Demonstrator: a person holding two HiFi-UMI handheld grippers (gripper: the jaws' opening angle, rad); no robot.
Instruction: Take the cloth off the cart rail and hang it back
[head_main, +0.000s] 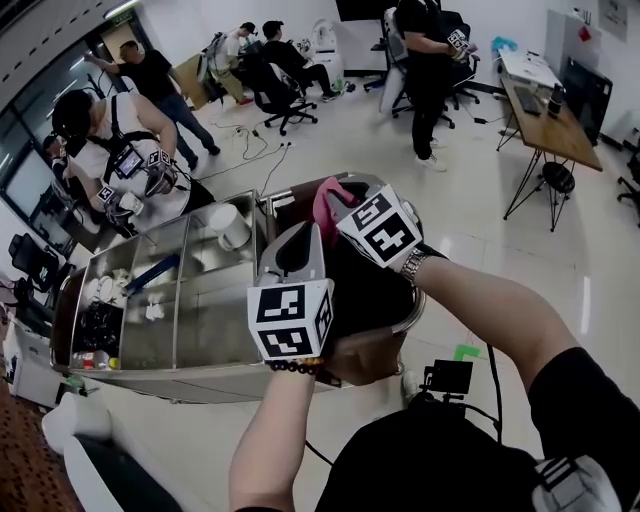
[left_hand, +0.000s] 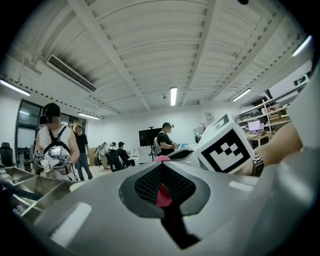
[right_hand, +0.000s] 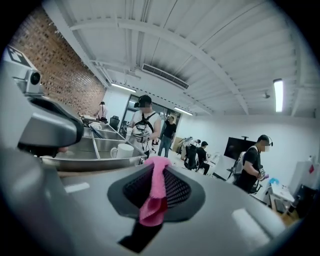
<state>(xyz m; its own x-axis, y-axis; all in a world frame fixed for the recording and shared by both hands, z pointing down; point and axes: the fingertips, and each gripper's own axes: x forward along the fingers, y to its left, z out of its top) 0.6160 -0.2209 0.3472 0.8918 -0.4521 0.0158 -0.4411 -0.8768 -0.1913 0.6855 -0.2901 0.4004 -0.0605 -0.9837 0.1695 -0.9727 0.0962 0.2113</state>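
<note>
A pink cloth (head_main: 330, 203) is held up over the right end of the steel cart (head_main: 215, 310), clear of its end rail (head_main: 413, 308). My right gripper (head_main: 338, 212) is shut on the cloth; in the right gripper view a pink fold (right_hand: 154, 192) hangs down between its closed pads. My left gripper (head_main: 302, 242) stands close beside it, a little nearer to me. In the left gripper view its jaws are closed on a small sliver of the pink cloth (left_hand: 162, 196). The rail is mostly hidden behind both grippers.
A white mug (head_main: 229, 226) and small items sit in the cart's compartments. A person with grippers (head_main: 118, 165) stands at the cart's far left end. Other people, office chairs and a wooden desk (head_main: 552, 125) are further back. Cables cross the floor.
</note>
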